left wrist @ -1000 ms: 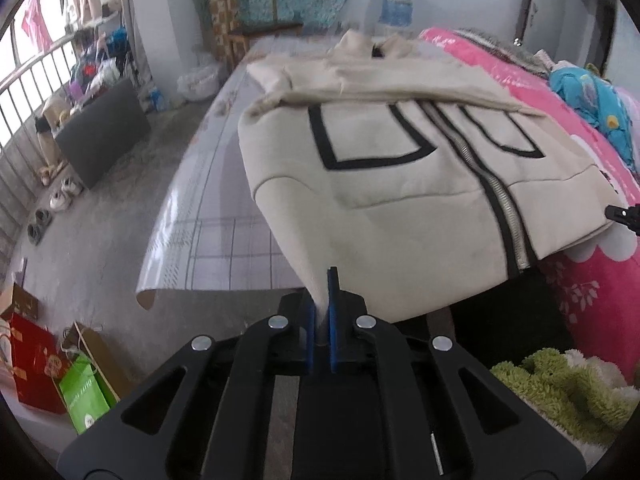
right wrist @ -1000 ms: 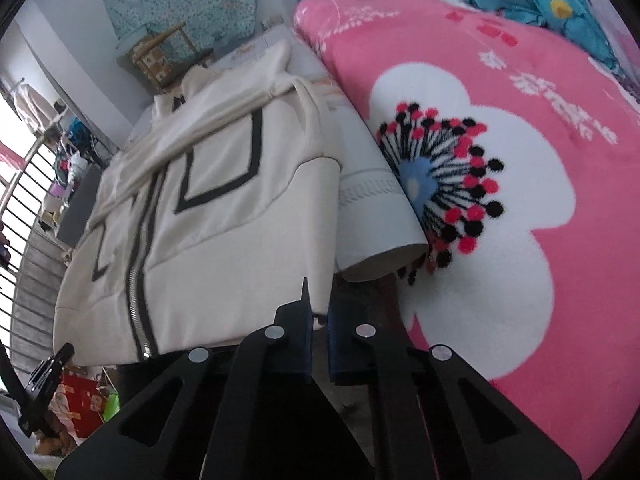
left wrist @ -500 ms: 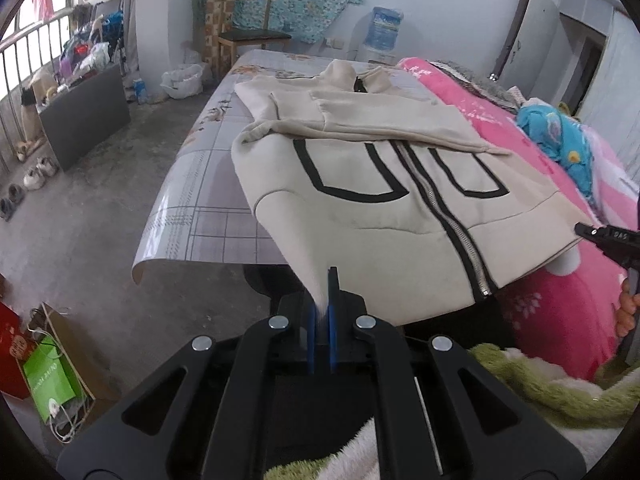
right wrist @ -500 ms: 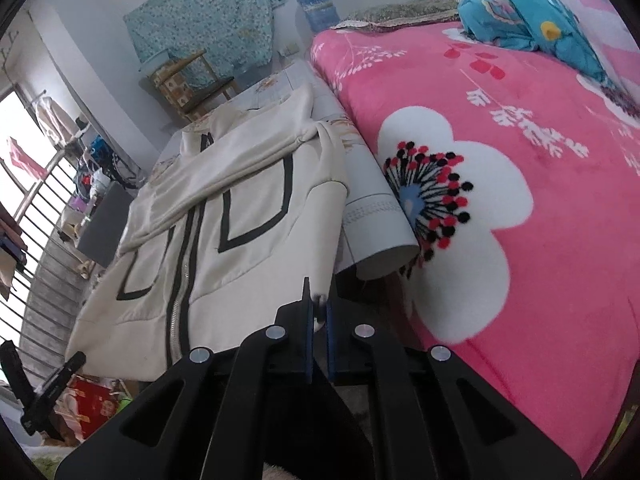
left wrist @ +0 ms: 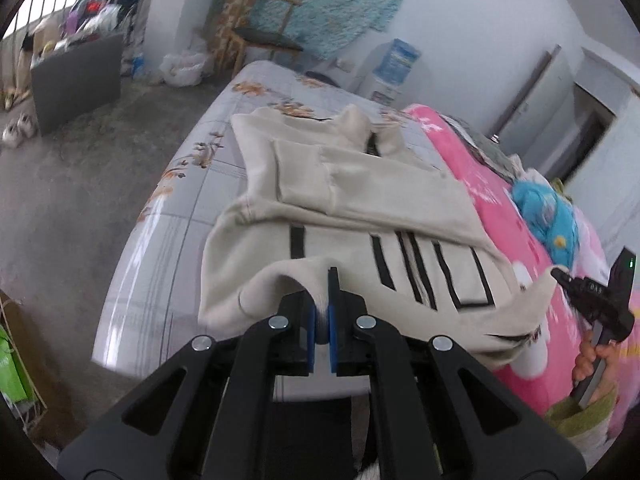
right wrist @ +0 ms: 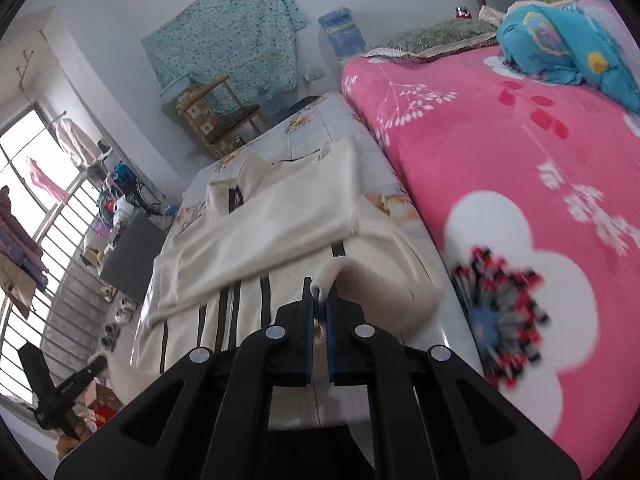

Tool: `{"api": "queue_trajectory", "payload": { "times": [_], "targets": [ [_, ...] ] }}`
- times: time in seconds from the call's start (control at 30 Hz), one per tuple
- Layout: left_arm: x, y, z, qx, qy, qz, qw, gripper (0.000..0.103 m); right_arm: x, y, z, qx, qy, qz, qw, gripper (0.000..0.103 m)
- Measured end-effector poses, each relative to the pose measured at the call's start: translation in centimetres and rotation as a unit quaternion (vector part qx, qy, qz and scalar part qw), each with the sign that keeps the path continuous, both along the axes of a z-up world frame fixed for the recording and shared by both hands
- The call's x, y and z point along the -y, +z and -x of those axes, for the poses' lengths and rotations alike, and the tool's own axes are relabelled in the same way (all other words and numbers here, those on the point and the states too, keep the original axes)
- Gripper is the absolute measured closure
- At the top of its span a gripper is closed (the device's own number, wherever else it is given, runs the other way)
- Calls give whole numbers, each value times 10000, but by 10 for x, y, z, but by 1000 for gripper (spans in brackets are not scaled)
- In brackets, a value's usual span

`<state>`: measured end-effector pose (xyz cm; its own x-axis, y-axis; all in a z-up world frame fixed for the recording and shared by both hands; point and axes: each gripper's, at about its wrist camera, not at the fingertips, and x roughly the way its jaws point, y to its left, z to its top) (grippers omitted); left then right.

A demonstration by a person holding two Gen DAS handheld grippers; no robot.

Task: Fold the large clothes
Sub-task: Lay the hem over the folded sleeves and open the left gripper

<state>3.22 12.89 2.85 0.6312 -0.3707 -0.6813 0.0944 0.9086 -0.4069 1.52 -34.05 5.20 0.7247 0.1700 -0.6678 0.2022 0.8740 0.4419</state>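
Observation:
A cream zip jacket (left wrist: 360, 200) with black line trim lies on the pale checked table (left wrist: 208, 168), sleeves folded across its chest. My left gripper (left wrist: 321, 280) is shut on the jacket's bottom hem at its left corner, and the hem is lifted and curled over toward the collar. In the right wrist view the same jacket (right wrist: 280, 224) lies ahead, and my right gripper (right wrist: 319, 288) is shut on the hem's right corner, also raised over the body. The right gripper (left wrist: 560, 274) also shows at the far right of the left wrist view, with a hand under it.
A bed with a pink flowered blanket (right wrist: 520, 184) runs along the table's right side, with a blue bundle (right wrist: 560, 40) on it. A wooden chair (left wrist: 256, 36) and water bottle (left wrist: 400, 60) stand at the far wall. Grey cabinet (left wrist: 76, 76), shoes and bags stand on the floor at left.
Both grippers have risen and moved forward over the table, carrying the jacket's bottom hem up and over its lower half. The hem hung off the near edge before.

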Motion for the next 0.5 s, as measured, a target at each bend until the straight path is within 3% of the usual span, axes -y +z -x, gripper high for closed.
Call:
{"api": "queue_trajectory", "payload": {
  "times": [0.13,0.27,0.33,0.4,0.5],
  "targets": [
    [-1,-16,-43,-275,144,55,9995,98,10,-18,-51,-149,-43,-108,9998,98],
    [-2,-38,-74,-396,294,-184,9986,93,15,-48,-94,-354,-143,-118,9992,96],
    [-7,-47,-80,-419,359,-156,9984,88,17,-64,-107,-514,-186,-80,9985,86],
    [-13,-48,-82,-384,462,-100,9981,74,18,-69,-111,-621,-219,37,9978,79],
    [-26,-42,-75,-196,550,-38,9983,60,23,-57,-100,-431,-206,198,9987,53]
  ]
}}
